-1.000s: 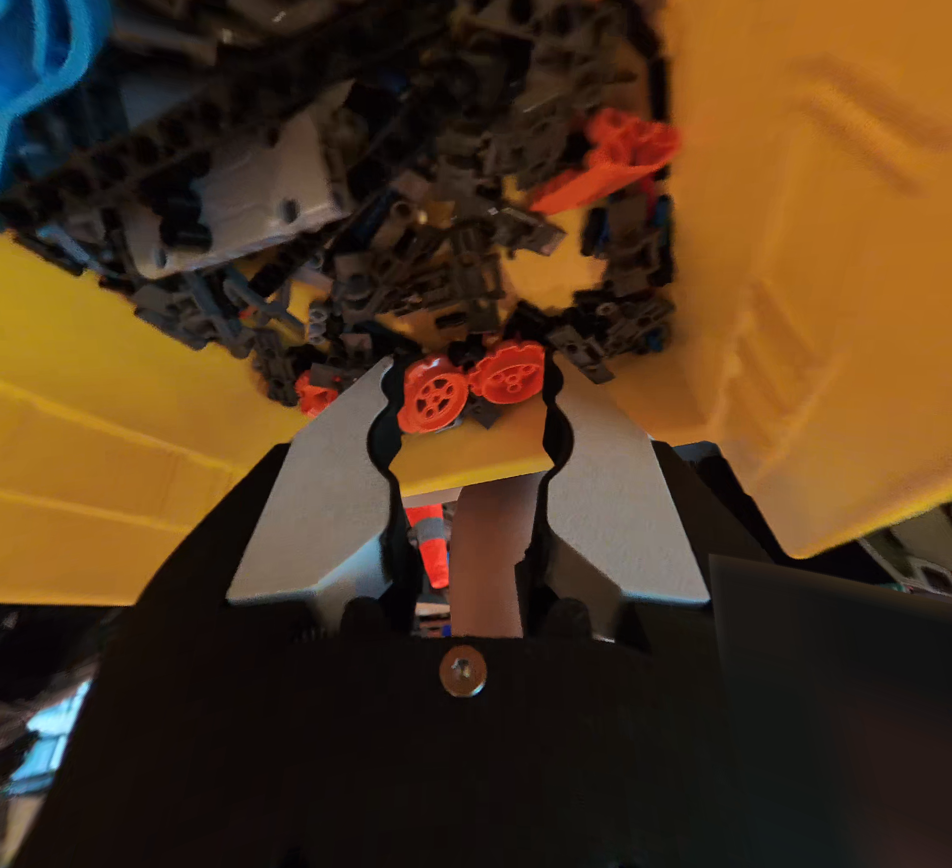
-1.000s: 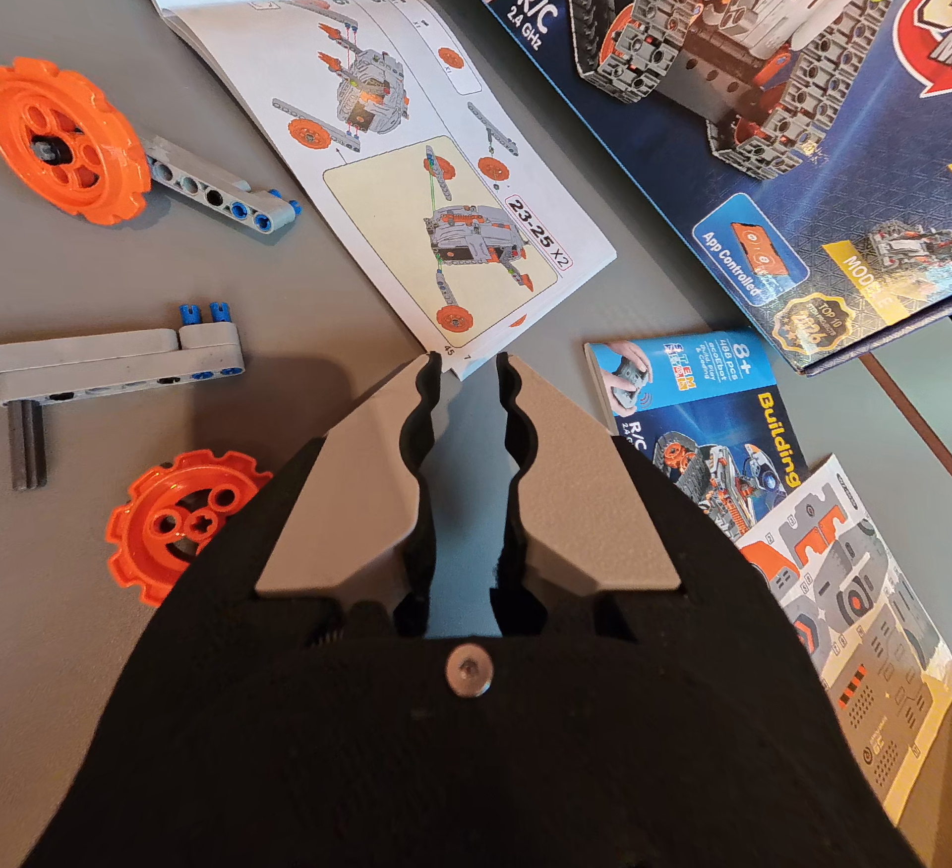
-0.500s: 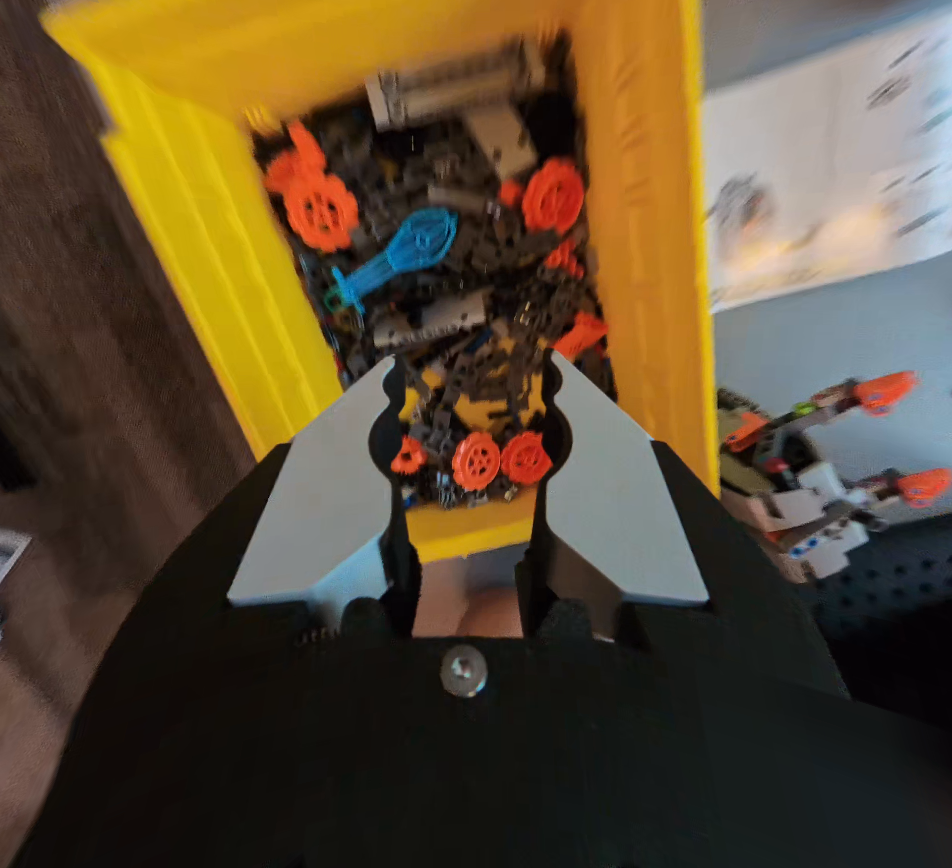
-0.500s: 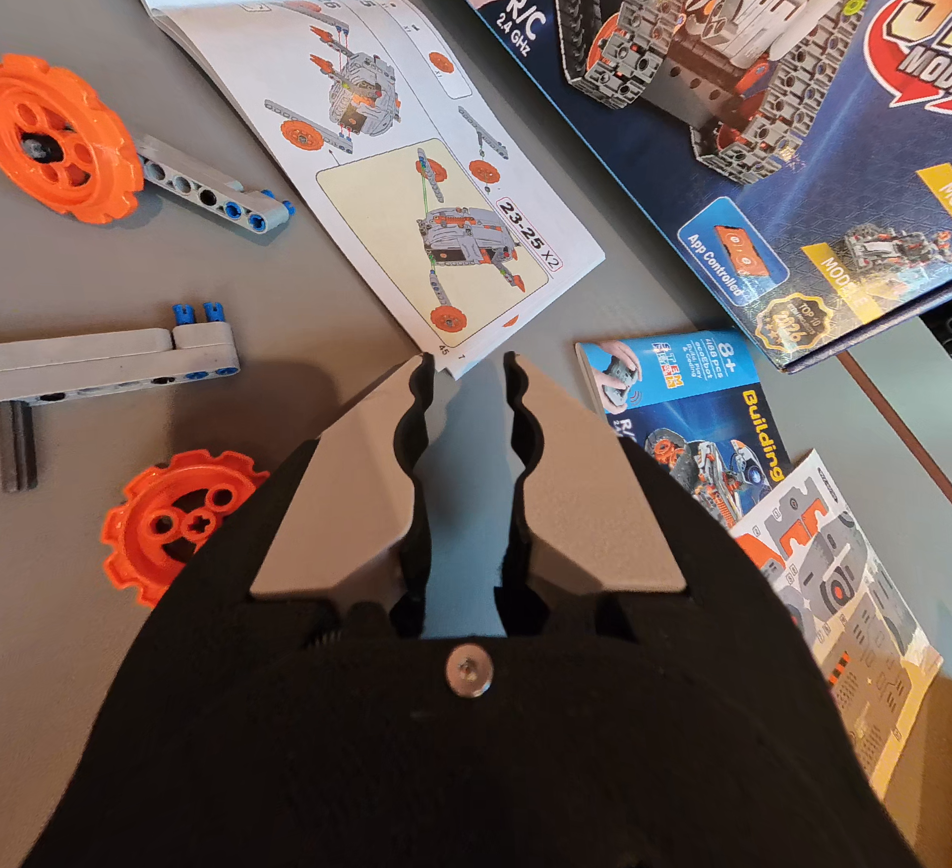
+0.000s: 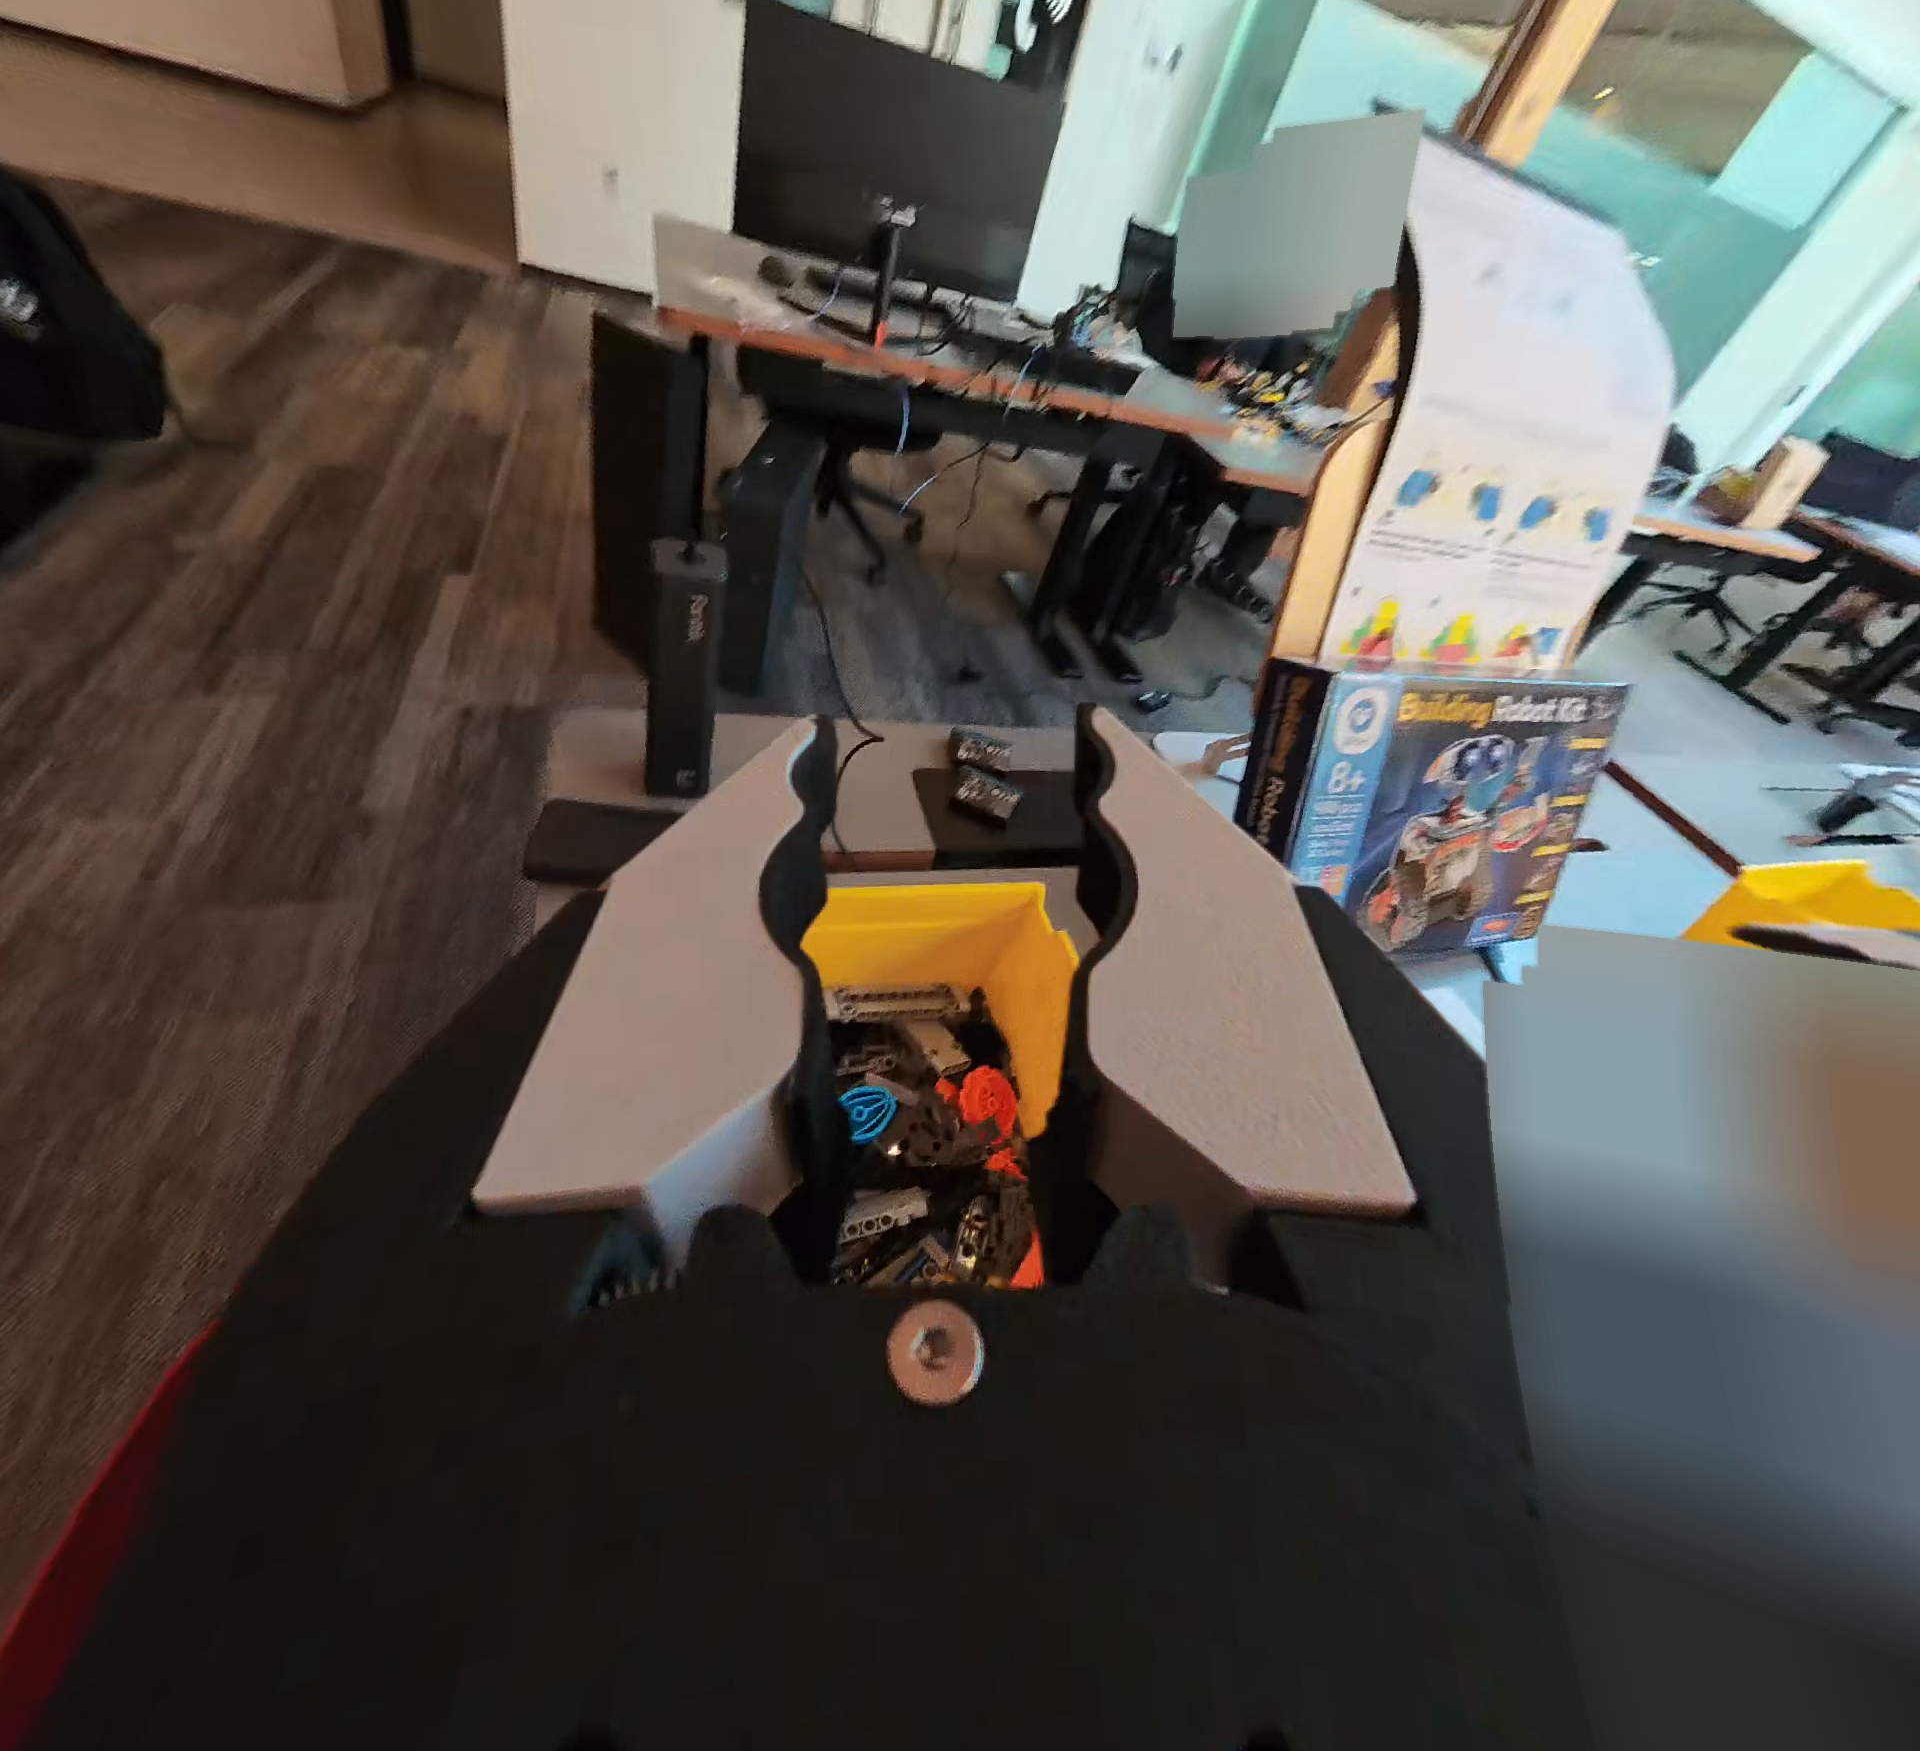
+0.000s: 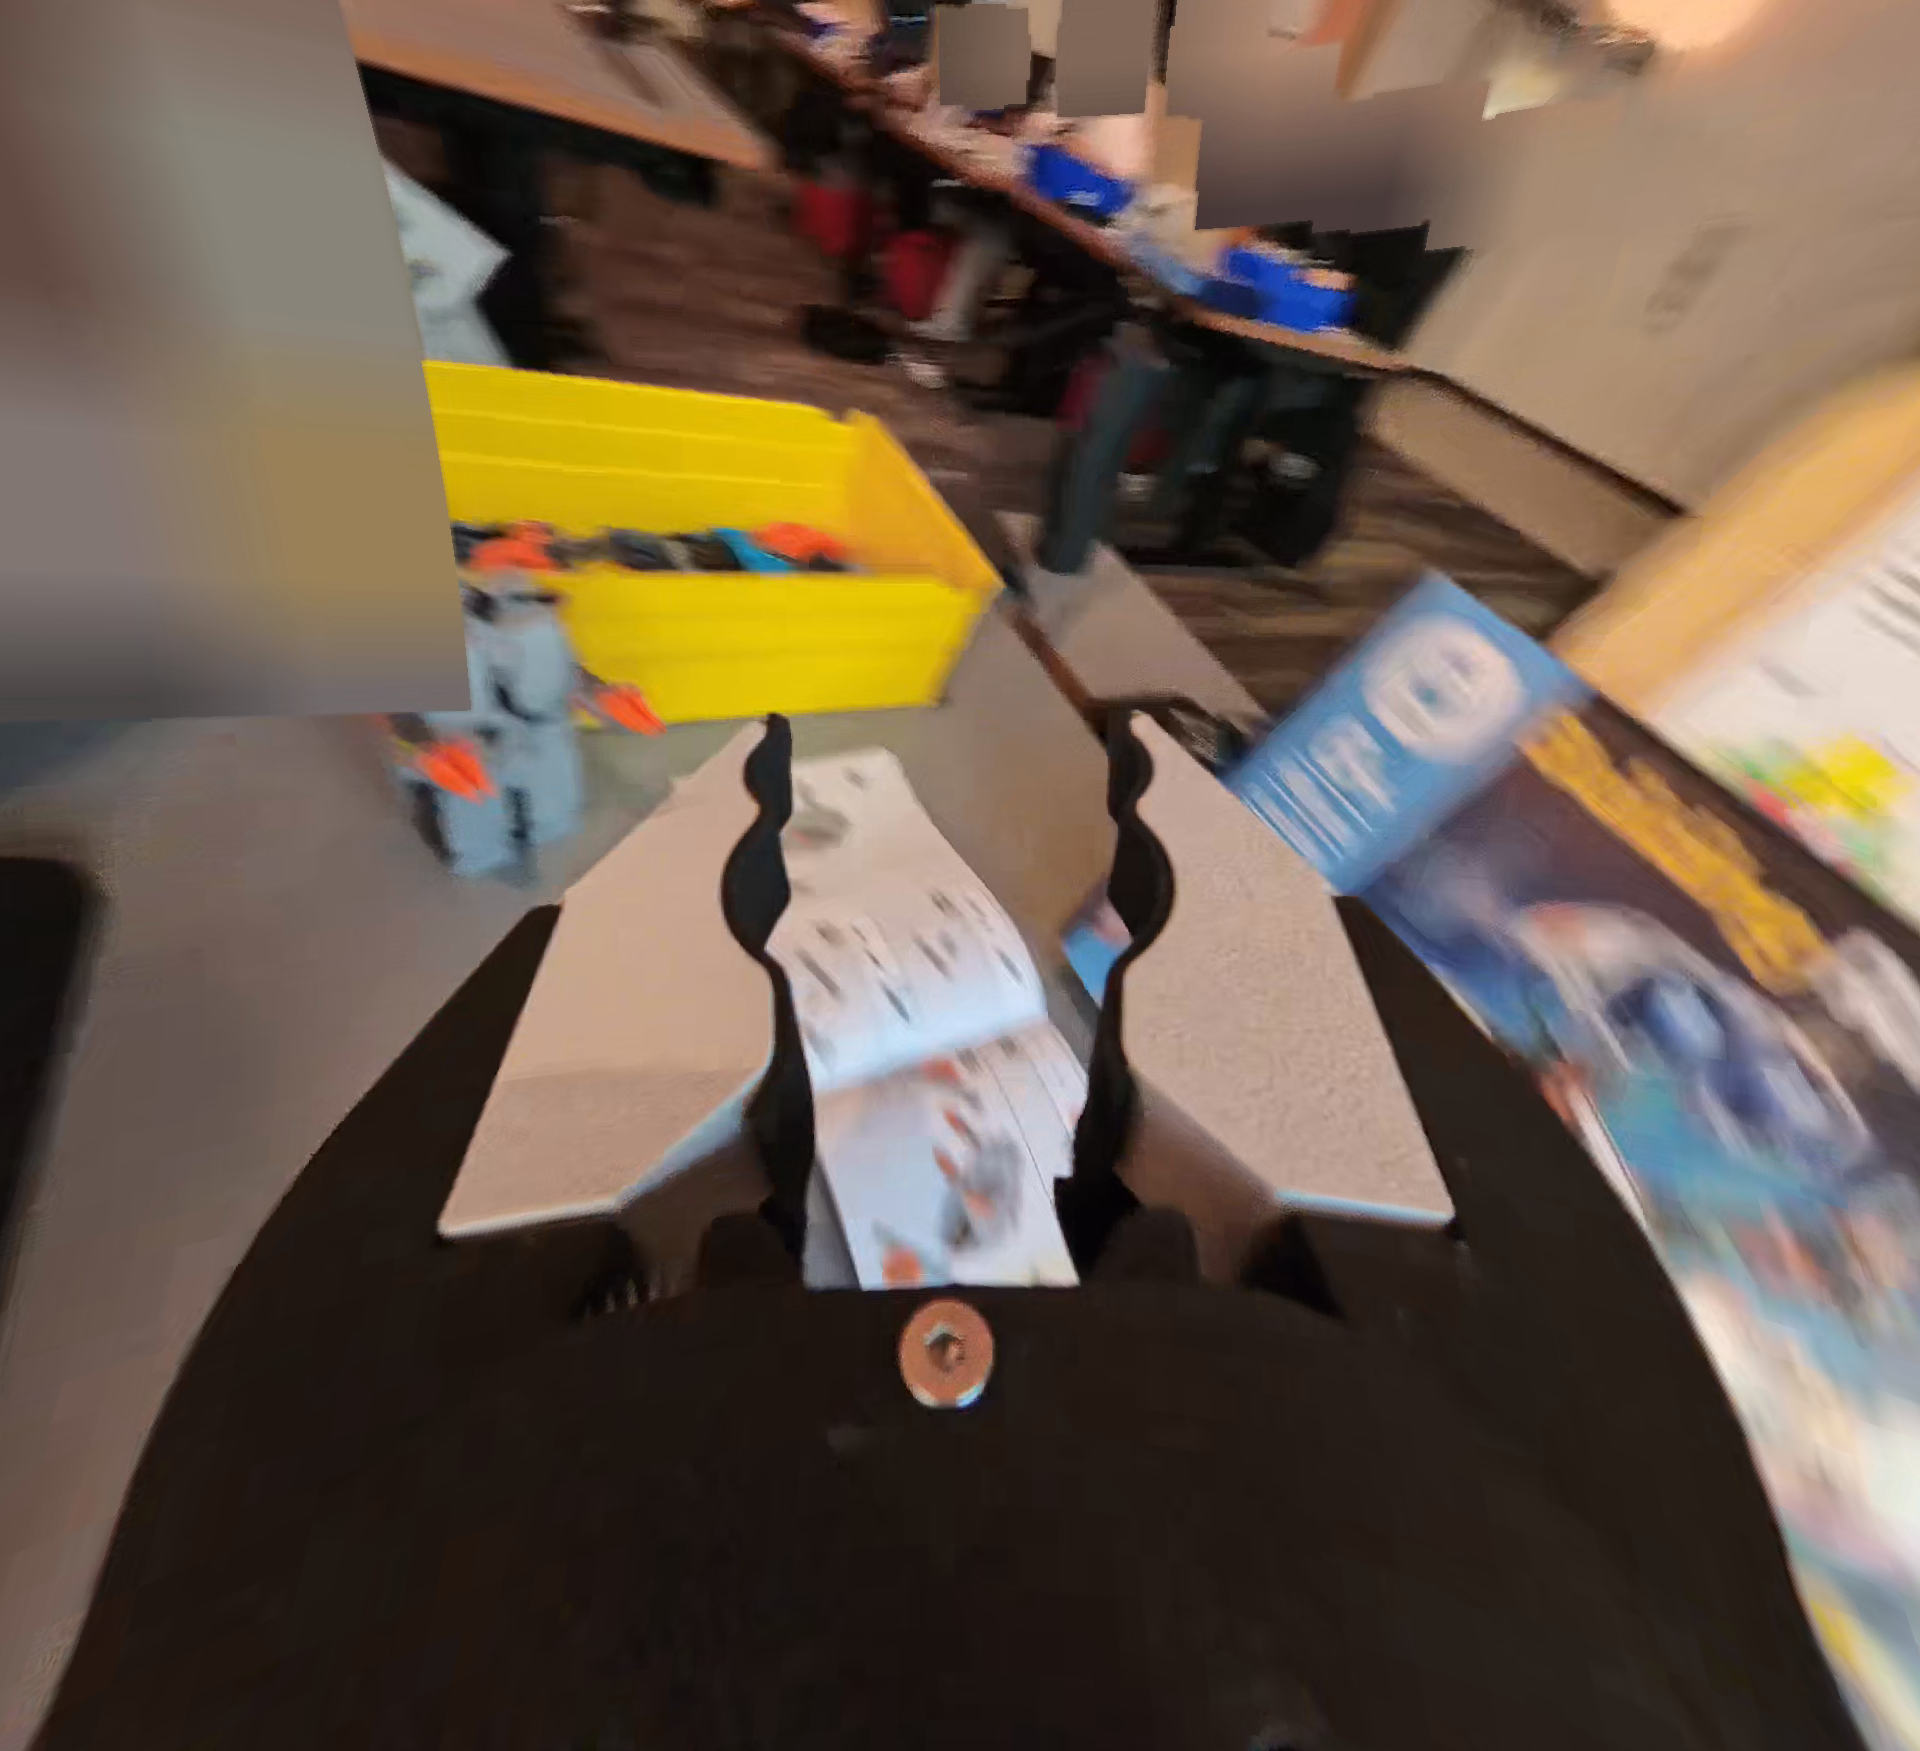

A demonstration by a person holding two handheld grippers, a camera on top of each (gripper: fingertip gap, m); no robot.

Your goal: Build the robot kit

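My left gripper (image 5: pixel 951 730) is open and empty, raised high above a yellow bin (image 5: pixel 925 912) filled with grey, black and orange building parts (image 5: pixel 925 1109). My right gripper (image 6: pixel 945 735) is open and empty, raised above an open instruction booklet (image 6: pixel 914 953) on the grey table (image 6: pixel 239 870). The yellow bin also shows in the right wrist view (image 6: pixel 748 631), to the left and beyond the gripper. A partly built grey and orange model (image 6: pixel 509 745) stands in front of the bin.
A blue kit box (image 5: pixel 1444 808) stands upright at the right. A large blue box (image 6: pixel 1558 922) lies right of the booklet. A black stand (image 5: pixel 681 662) and a black mat (image 5: pixel 997 818) with small parts lie beyond the bin. Desks and chairs fill the room behind. My right fingertips sit around 40 cm from my left ones.
Both grippers have lifted and tilted up from looking down to looking across the room. The left pulled up out of the bin. The right opened wider.
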